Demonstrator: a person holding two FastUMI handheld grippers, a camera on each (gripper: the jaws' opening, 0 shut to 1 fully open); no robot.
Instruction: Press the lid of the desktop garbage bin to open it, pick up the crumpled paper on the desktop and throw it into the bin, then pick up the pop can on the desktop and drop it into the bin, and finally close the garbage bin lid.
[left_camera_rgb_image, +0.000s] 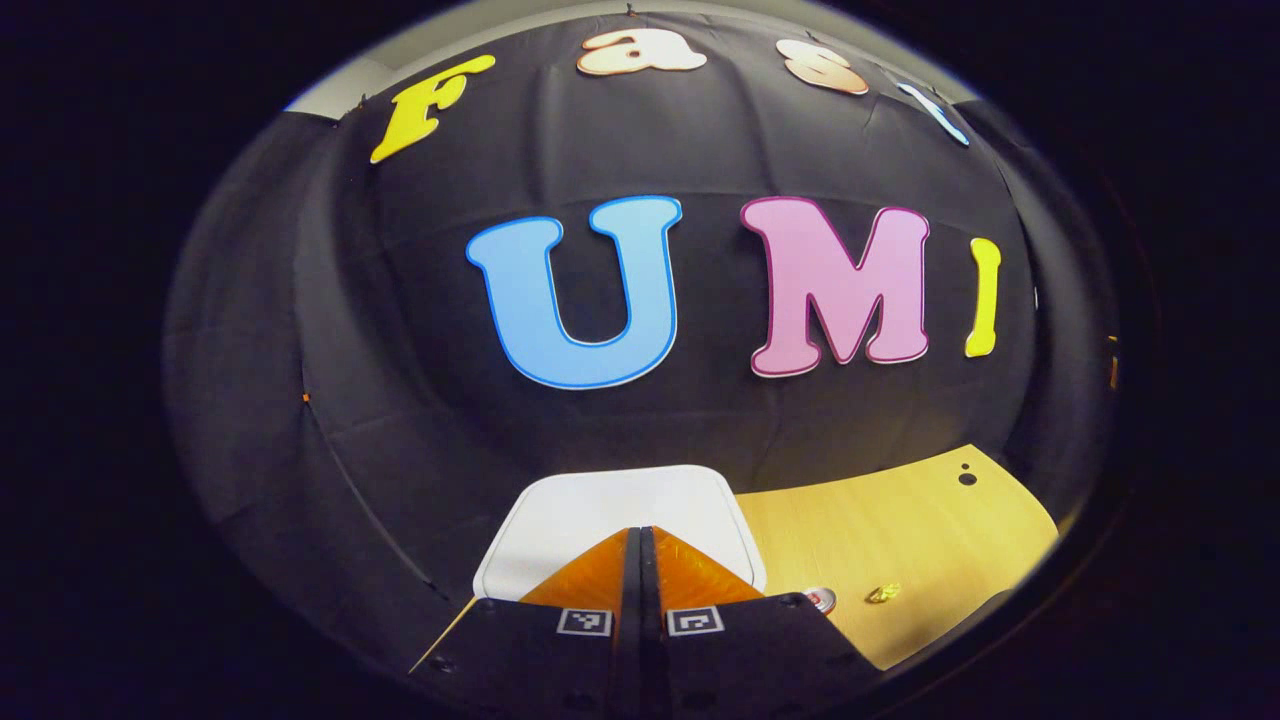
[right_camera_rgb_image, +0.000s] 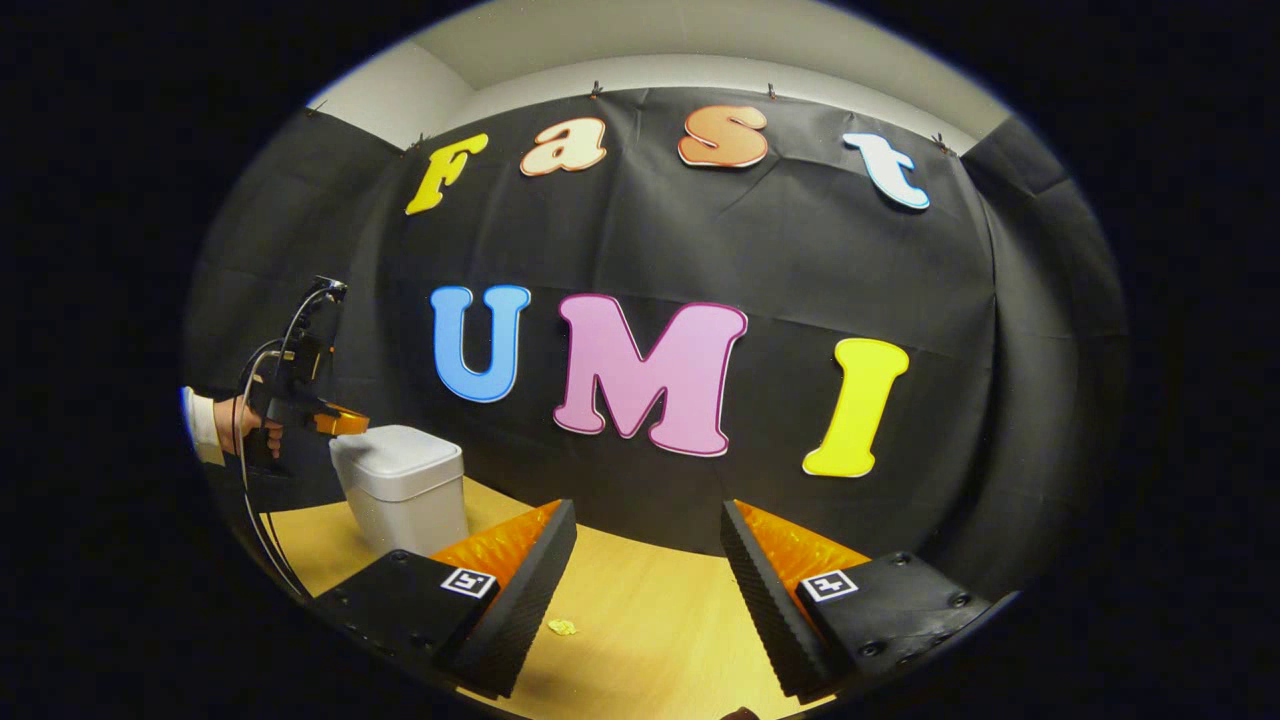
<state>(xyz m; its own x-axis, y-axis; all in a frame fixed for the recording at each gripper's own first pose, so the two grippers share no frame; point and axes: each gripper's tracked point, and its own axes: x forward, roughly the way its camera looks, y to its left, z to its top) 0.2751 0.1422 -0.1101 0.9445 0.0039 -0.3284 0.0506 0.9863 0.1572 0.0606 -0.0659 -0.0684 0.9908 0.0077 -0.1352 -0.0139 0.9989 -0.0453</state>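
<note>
Left gripper (left_camera_rgb_image: 640, 535) fingers pressed together, empty, over the lid of the garbage bin (left_camera_rgb_image: 600, 510) — lid down. Right gripper (right_camera_rgb_image: 648, 560) fingers wide apart, empty, right of the bin. Crumpled paper (right_camera_rgb_image: 562, 627) on the worktop (right_camera_rgb_image: 650, 610) right of the bin — pop can (left_camera_rgb_image: 820, 599) too.

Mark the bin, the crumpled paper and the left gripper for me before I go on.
bin (right_camera_rgb_image: 398, 462): right gripper view, on its closed white lid.
crumpled paper (right_camera_rgb_image: 562, 627): right gripper view, middle of the small yellow wad on the desktop.
left gripper (left_camera_rgb_image: 640, 545): left gripper view, between its closed fingertips, over the bin lid.
</note>
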